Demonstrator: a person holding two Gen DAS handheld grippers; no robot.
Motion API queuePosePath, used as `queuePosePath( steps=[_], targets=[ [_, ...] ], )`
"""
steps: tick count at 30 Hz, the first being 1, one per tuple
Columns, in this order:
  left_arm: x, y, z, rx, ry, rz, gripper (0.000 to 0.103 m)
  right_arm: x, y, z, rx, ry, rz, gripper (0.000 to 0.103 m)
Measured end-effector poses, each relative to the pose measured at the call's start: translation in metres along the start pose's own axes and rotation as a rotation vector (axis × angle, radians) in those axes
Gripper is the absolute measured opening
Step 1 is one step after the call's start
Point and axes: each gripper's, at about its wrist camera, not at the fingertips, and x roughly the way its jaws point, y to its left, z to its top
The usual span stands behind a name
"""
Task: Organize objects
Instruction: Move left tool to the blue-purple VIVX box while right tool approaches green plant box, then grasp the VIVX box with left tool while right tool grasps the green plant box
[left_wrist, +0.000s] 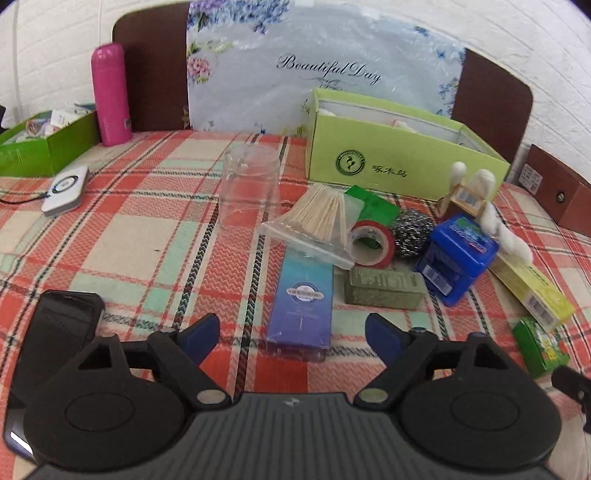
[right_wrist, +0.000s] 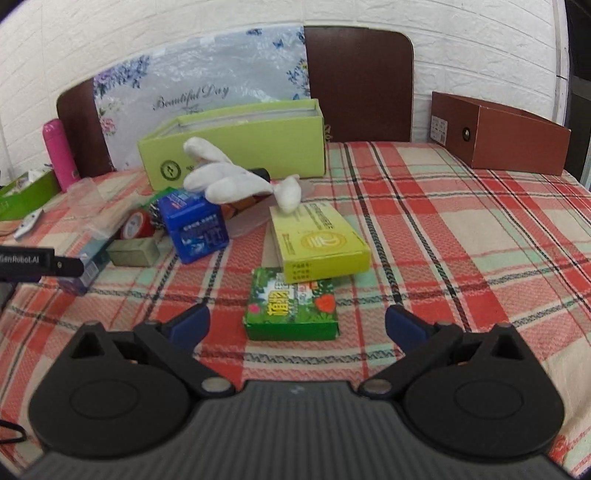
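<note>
Ahead of the spread, empty left tool (left_wrist: 291, 334) lies a purple box (left_wrist: 301, 302), perhaps under the toothpick bag (left_wrist: 314, 225).

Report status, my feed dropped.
Left claw open over purple box. Right claw open at green box. Yellow box overlaps it.

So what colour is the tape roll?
Red, the tape roll beside the steel scourer; it shows best in the left wrist view.
</note>
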Motion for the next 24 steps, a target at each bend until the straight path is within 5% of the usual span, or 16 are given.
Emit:
queuePosePath(
  steps=[3,7,10,14,16,24],
  targets=[
    [0.016,0.007,0.005,-0.038,0.049,-0.058,0.044,0.008,-0.003,0.000,0.009,0.025,-0.008,0.099],
    [0.006,0.003,-0.003,0.005,0.041,-0.063,0.043,0.020,-0.005,0.003,0.030,0.046,0.000,0.085],
    [-0.016,-0.003,-0.022,0.044,0.066,-0.075,0.042,0.026,-0.003,0.005,0.021,0.055,0.022,0.060],
    [-0.046,-0.009,-0.048,0.100,0.093,-0.098,0.043,0.015,0.004,0.000,-0.050,0.090,0.055,0.060],
    [-0.049,-0.010,-0.052,0.112,0.098,-0.083,0.054,0.004,0.008,-0.004,-0.086,0.116,0.087,0.060],
    [-0.021,-0.015,-0.029,0.085,0.093,-0.080,0.058,0.005,0.018,-0.007,-0.086,0.129,0.095,0.069]
  ],
)
